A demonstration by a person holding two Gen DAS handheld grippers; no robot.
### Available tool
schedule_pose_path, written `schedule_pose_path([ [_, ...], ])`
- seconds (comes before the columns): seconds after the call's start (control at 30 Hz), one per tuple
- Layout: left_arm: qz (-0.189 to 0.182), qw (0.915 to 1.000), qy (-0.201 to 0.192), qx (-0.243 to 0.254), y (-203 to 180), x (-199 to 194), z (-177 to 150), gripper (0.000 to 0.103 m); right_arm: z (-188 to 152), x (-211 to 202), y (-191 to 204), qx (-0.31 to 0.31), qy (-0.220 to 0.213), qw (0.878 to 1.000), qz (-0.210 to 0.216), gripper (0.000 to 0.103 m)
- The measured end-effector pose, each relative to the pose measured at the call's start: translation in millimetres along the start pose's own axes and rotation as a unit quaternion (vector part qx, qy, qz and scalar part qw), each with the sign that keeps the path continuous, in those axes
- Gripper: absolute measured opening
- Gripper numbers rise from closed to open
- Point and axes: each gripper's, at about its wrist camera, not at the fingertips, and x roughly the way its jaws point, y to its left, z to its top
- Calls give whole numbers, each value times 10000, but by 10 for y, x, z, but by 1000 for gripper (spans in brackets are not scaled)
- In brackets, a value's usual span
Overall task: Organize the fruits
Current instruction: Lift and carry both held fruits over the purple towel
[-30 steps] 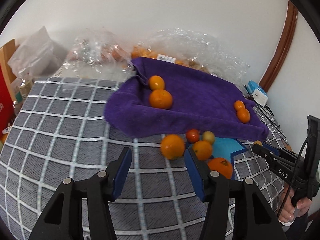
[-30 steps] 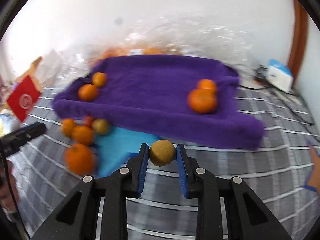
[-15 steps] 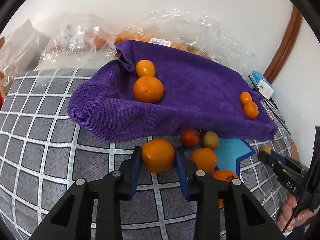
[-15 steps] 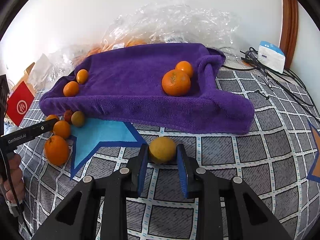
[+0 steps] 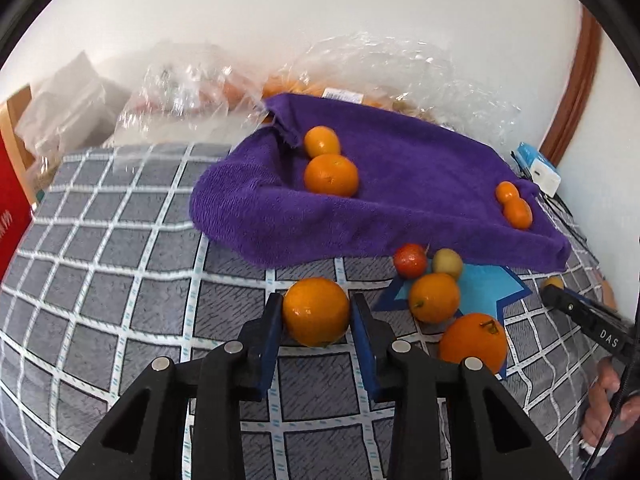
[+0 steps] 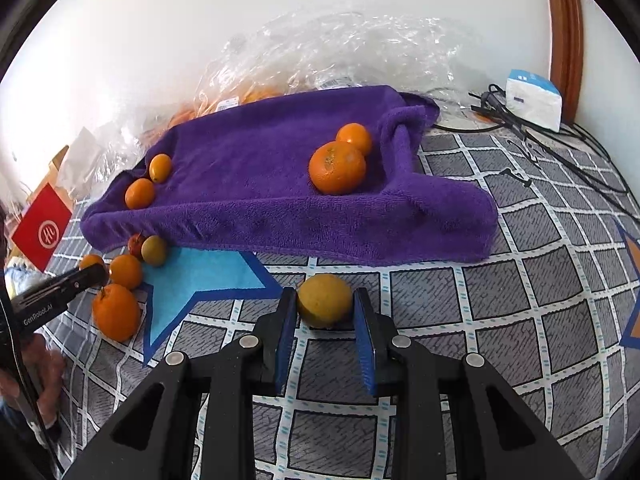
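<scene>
My left gripper (image 5: 316,309) is shut on a large orange (image 5: 316,314) that sits on the checked cover in front of the purple towel (image 5: 420,184). My right gripper (image 6: 325,302) is shut on a yellow round fruit (image 6: 325,296), also low over the cover, before the towel (image 6: 260,188). Two oranges (image 5: 331,175) lie at the towel's left end and two smaller ones (image 5: 517,212) at its right end. Loose by the blue star lie a red fruit (image 5: 410,261), a yellow-green one (image 5: 448,262) and two oranges (image 5: 434,298).
Clear plastic bags (image 5: 192,84) holding more fruit are heaped against the wall behind the towel. A red box (image 6: 42,232) stands at the left. A white box (image 6: 532,98) and black cables (image 6: 560,144) lie at the back right. A person's hand (image 5: 608,412) holds the right gripper.
My left gripper came forward around the large orange and closed on it. The right gripper kept its hold on the yellow fruit and rolled a little, shifting slightly over the cover.
</scene>
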Motion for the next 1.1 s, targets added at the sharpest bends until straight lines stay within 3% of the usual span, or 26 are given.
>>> schedule_pose_path([
  [0.13,-86,9999,27,-93,34,21,-7,32,3,14,51,-199,47,9997,-152,28],
  [0.3,47,10000,53,54,-30,36,-14,33,-6,6,71,-285,46,9995,-101,28],
  [0.5,-62,10000,-3,-67,6,22,-7,32,-17,-34,88,-359,-26,9994,9,28],
  [0.63,-167,9995,-208,-169,40,-59,-31,32,-13,-22,55,-262,35,9996,35,28],
  [0.8,-280,9979,-582,-99,2,-190,-46,32,-55,-126,142,-508,-296,9983,-58,28],
  [1.1,-330,9943,-993,-192,42,-330,-27,32,-64,-171,122,-487,-442,9978,5,28],
])
